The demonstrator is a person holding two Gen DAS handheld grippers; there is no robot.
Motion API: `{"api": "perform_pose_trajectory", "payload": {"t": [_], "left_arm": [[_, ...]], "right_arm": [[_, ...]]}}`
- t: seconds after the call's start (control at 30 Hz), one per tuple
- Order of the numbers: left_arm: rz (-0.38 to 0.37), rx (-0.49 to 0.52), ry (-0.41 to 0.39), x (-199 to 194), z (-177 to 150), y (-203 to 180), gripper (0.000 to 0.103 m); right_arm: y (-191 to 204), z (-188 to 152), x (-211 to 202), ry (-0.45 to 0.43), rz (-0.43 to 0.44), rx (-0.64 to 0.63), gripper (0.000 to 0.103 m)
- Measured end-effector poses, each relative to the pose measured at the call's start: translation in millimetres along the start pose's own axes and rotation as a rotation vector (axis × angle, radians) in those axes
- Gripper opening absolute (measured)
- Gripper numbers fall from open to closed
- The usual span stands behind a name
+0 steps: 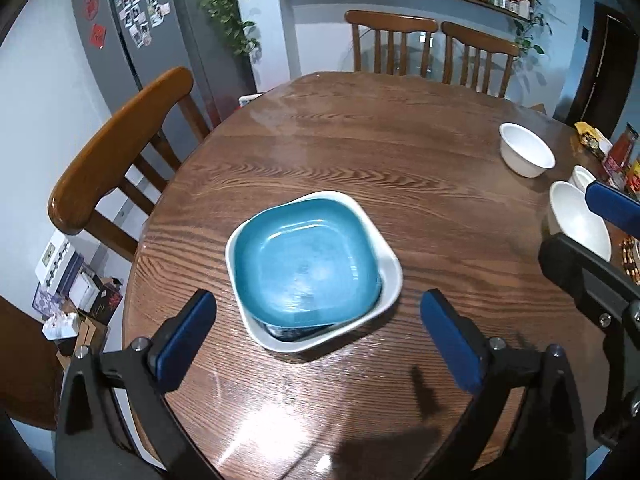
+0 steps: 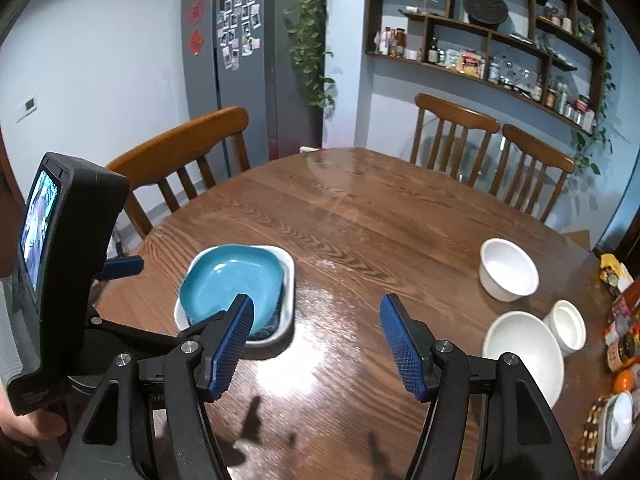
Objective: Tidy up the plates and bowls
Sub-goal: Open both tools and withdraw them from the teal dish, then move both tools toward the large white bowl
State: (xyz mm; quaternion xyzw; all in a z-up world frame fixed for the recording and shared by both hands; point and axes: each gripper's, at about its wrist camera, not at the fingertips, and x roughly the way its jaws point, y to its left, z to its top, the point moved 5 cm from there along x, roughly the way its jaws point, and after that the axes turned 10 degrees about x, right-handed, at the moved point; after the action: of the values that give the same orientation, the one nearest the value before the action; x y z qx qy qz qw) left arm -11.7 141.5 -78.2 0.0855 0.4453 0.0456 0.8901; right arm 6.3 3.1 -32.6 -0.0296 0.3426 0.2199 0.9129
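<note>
wooden round table (image 1: pixel 400 152) fills both views, with chairs (image 1: pixel 120 152) around its far edge, a grey fridge (image 2: pixel 240 60) and wall shelves (image 2: pixel 500 40) behind. left gripper (image 1: pixel 318 326) hovers above the table with its jaws spread wide and nothing between them; just ahead of its blue fingertips (image 1: pixel 188 328) sits a blue square plate (image 1: pixel 306 258), tilted and nested in a white square dish (image 1: pixel 390 276). far to this gripper's right stand white bowls, the nearest partly hidden by the other gripper. right gripper (image 2: pixel 316 344) is likewise spread wide and empty above bare wood; the blue plate (image 2: pixel 232 284) and white dish (image 2: pixel 289 280) lie ahead to its left, partly behind its left finger. ahead to its right stands a deep white bowl (image 2: pixel 509 270); nearer on the right are a wide white bowl (image 2: pixel 524 350) and, just beside it, a small white cup (image 2: pixel 568 326).
</note>
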Motion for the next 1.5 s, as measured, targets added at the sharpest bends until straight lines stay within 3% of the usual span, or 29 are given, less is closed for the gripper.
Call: {"api": "perform_pose_trajectory", "payload": {"t": [0.33, 0.73, 1.5], "left_arm": [[-0.013, 0.052, -0.038, -18, 10, -39, 0.102], [-0.033, 0.121, -0.086, -37, 20, -89, 0.102], [-0.154, 0.259, -0.138, -49, 52, -178, 0.102]], "right_arm": [[-37, -8, -27, -0.025, -0.028, 0.045, 0.067], [-106, -23, -49, -0.014, -0.062, 0.195, 0.067], [-201, -50, -91, -0.039, -0.209, 0.383, 0.067]]}}
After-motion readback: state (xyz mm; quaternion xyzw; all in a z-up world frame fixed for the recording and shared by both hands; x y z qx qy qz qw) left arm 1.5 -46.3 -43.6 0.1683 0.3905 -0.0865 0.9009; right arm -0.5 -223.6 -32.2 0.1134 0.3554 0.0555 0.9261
